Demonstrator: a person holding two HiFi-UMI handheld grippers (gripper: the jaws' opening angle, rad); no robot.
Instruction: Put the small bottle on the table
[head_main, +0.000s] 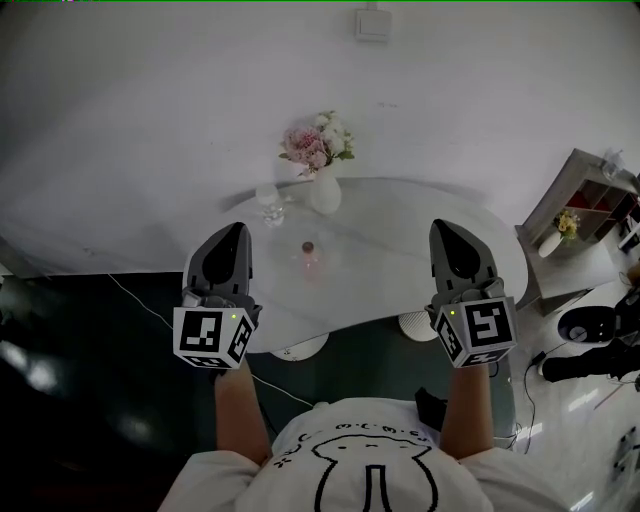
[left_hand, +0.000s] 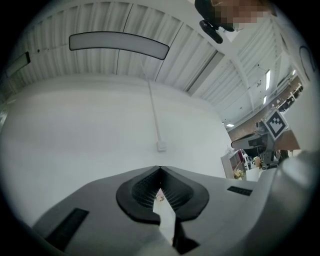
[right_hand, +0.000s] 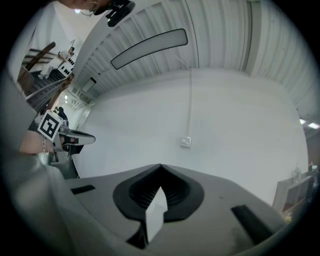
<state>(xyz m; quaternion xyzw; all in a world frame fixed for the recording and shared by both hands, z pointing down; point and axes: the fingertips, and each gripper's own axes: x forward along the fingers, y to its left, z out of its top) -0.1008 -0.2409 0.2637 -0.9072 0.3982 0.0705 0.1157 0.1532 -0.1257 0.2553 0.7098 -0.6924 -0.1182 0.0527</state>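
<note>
The small bottle (head_main: 309, 259), clear with a brown cap and pinkish contents, stands upright on the round glass table (head_main: 400, 260), near its middle. My left gripper (head_main: 238, 228) is held over the table's left edge, left of the bottle and apart from it. My right gripper (head_main: 445, 226) hovers over the right side, also apart. Both point at the far wall with jaws together and nothing between them. In the left gripper view the jaws (left_hand: 160, 169) meet at the tip; the right gripper view shows the same (right_hand: 161, 166). Neither gripper view shows the bottle.
A white vase of pink and white flowers (head_main: 322, 165) and a clear glass (head_main: 270, 208) stand at the table's far edge. A shelf unit (head_main: 585, 200) is at the right. A white wall with a socket (head_main: 372, 22) lies behind.
</note>
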